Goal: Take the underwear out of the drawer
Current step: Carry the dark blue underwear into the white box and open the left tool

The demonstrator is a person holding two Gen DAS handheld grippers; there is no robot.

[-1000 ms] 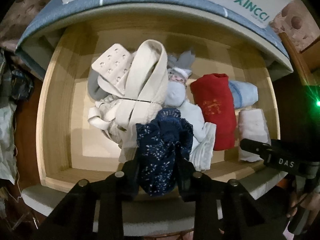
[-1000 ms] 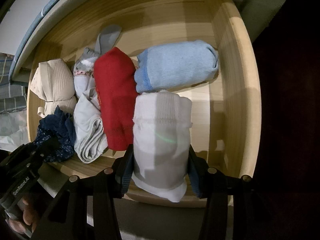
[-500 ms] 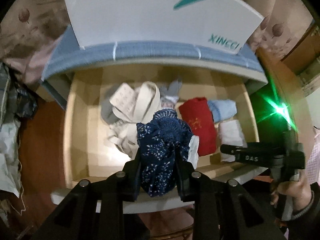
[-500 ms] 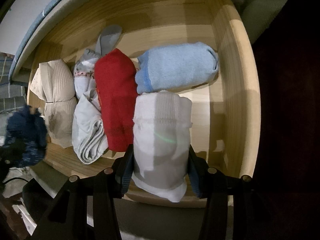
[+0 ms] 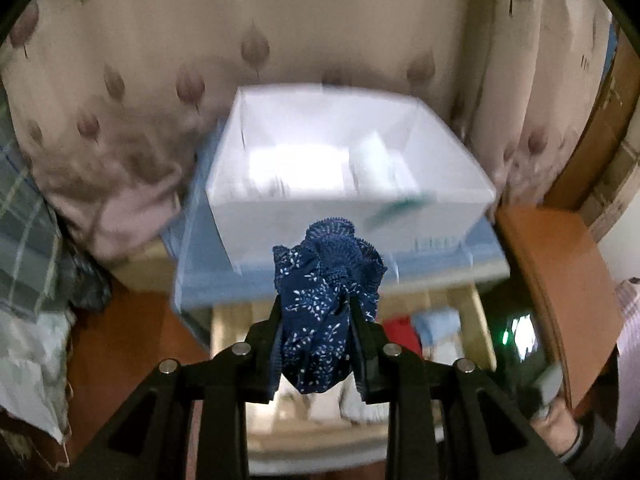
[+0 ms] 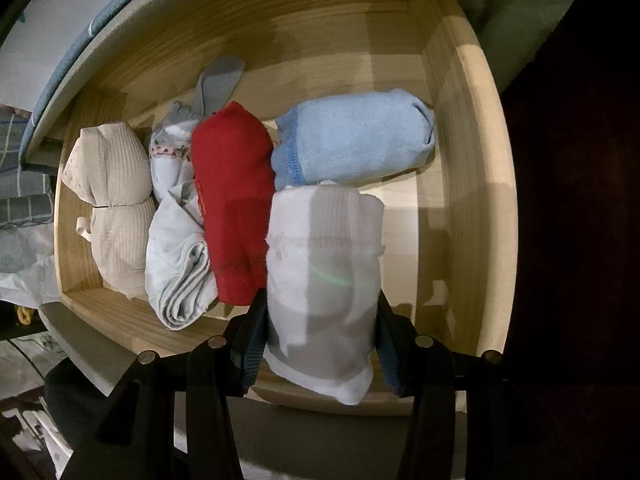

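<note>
My left gripper [image 5: 316,320] is shut on a bunched navy underwear with white flecks [image 5: 324,300], held high above the open wooden drawer [image 5: 480,320], level with a white box [image 5: 348,168]. In the right wrist view my right gripper [image 6: 320,320] is shut on a white rolled garment [image 6: 324,264] that still rests at the drawer's [image 6: 472,184] front. Beside it lie a red roll [image 6: 232,200], a light blue roll [image 6: 356,136], a pale folded piece [image 6: 180,256] and a beige ribbed bra [image 6: 116,200].
The white box stands on the blue-edged cabinet top [image 5: 440,264] in front of a patterned curtain [image 5: 200,60]. Clothes hang at the left [image 5: 28,240]. An orange-brown panel [image 5: 560,300] stands at the right. A person's hand [image 5: 560,428] shows at the lower right.
My left gripper rose out of the drawer with the navy underwear and tilted up toward the white box. The right gripper stayed still on the white roll.
</note>
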